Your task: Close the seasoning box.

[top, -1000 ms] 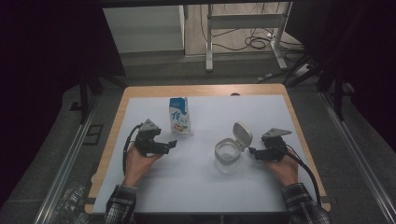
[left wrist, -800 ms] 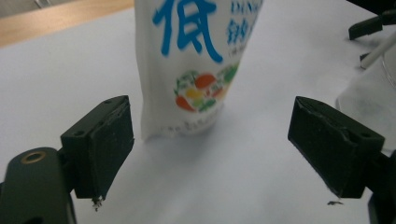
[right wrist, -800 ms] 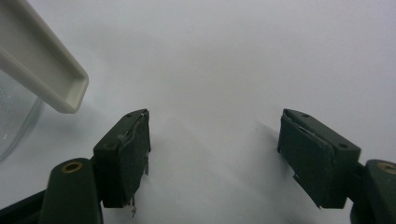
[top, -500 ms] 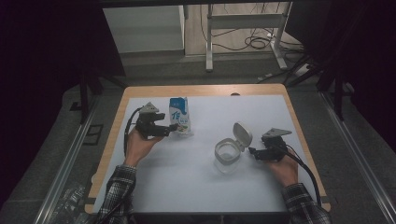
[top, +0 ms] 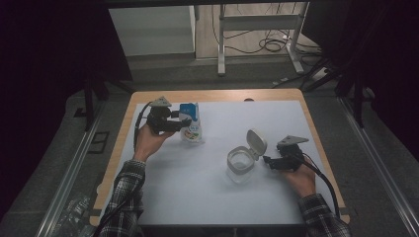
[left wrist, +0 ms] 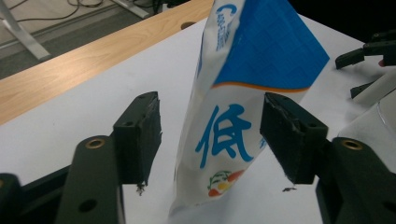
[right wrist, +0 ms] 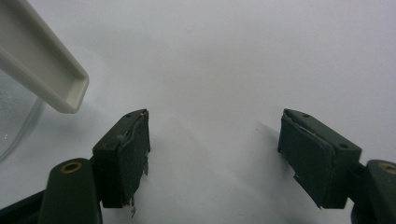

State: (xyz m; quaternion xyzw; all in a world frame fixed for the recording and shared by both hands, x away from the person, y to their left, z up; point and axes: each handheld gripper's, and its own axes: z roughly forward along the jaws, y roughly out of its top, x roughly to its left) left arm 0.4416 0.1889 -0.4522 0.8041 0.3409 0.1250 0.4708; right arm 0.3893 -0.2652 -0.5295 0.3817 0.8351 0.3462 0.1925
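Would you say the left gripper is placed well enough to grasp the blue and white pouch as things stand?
Probably yes. The left gripper has been closing its jaws around the upright pouch, which stands between them. One pad looks nearly on it, the other has a gap, and nothing blocks either side.

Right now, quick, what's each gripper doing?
Left gripper: open, jaws just been closing around the blue-and-white pouch, not pressing yet.
Right gripper: open, holding nothing, beside the clear container.

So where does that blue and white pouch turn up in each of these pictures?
High view: the pouch stands upright left of centre, far side of the sheet.
Left gripper view: it rises in the middle, between the two jaws.
Right gripper view: not in it.
Shared landmark: the white sheet.
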